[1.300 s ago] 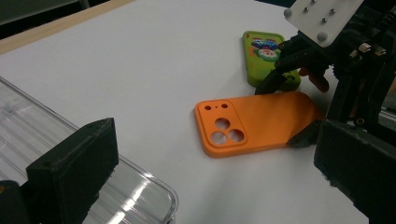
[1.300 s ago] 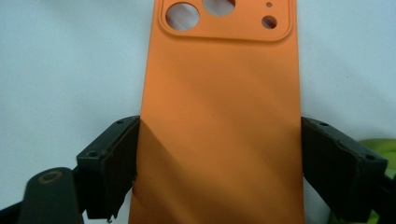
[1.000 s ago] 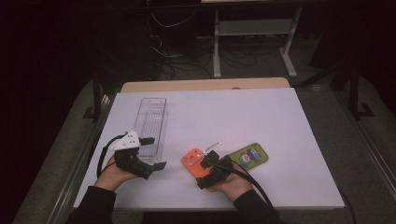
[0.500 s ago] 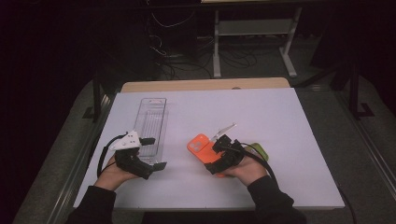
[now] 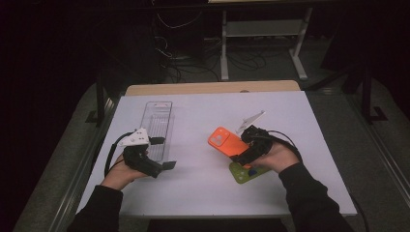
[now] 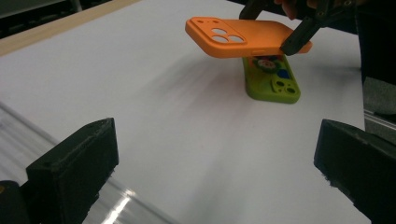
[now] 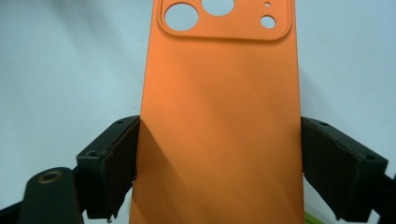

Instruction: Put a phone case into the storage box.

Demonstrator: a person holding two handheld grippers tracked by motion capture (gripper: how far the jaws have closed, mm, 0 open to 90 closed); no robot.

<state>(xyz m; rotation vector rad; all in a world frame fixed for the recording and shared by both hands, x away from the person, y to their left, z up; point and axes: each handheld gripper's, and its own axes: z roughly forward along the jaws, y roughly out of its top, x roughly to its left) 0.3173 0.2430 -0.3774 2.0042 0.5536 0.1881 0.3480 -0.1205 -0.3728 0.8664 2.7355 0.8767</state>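
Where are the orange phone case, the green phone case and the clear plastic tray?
orange phone case [image 6: 243,39]: left gripper view, on its flat back, right of the camera cutouts.
green phone case [image 6: 273,84]: left gripper view, on its back panel.
clear plastic tray [image 5: 158,123]: high view, on its ribbed floor.

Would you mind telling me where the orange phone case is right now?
The orange phone case is held off the table in the right gripper, right of centre in the high view, just above the green phone case.

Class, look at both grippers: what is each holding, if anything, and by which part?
The right gripper clamps the orange phone case across its two long edges, away from the camera cutout. The left gripper is open and holds nothing.
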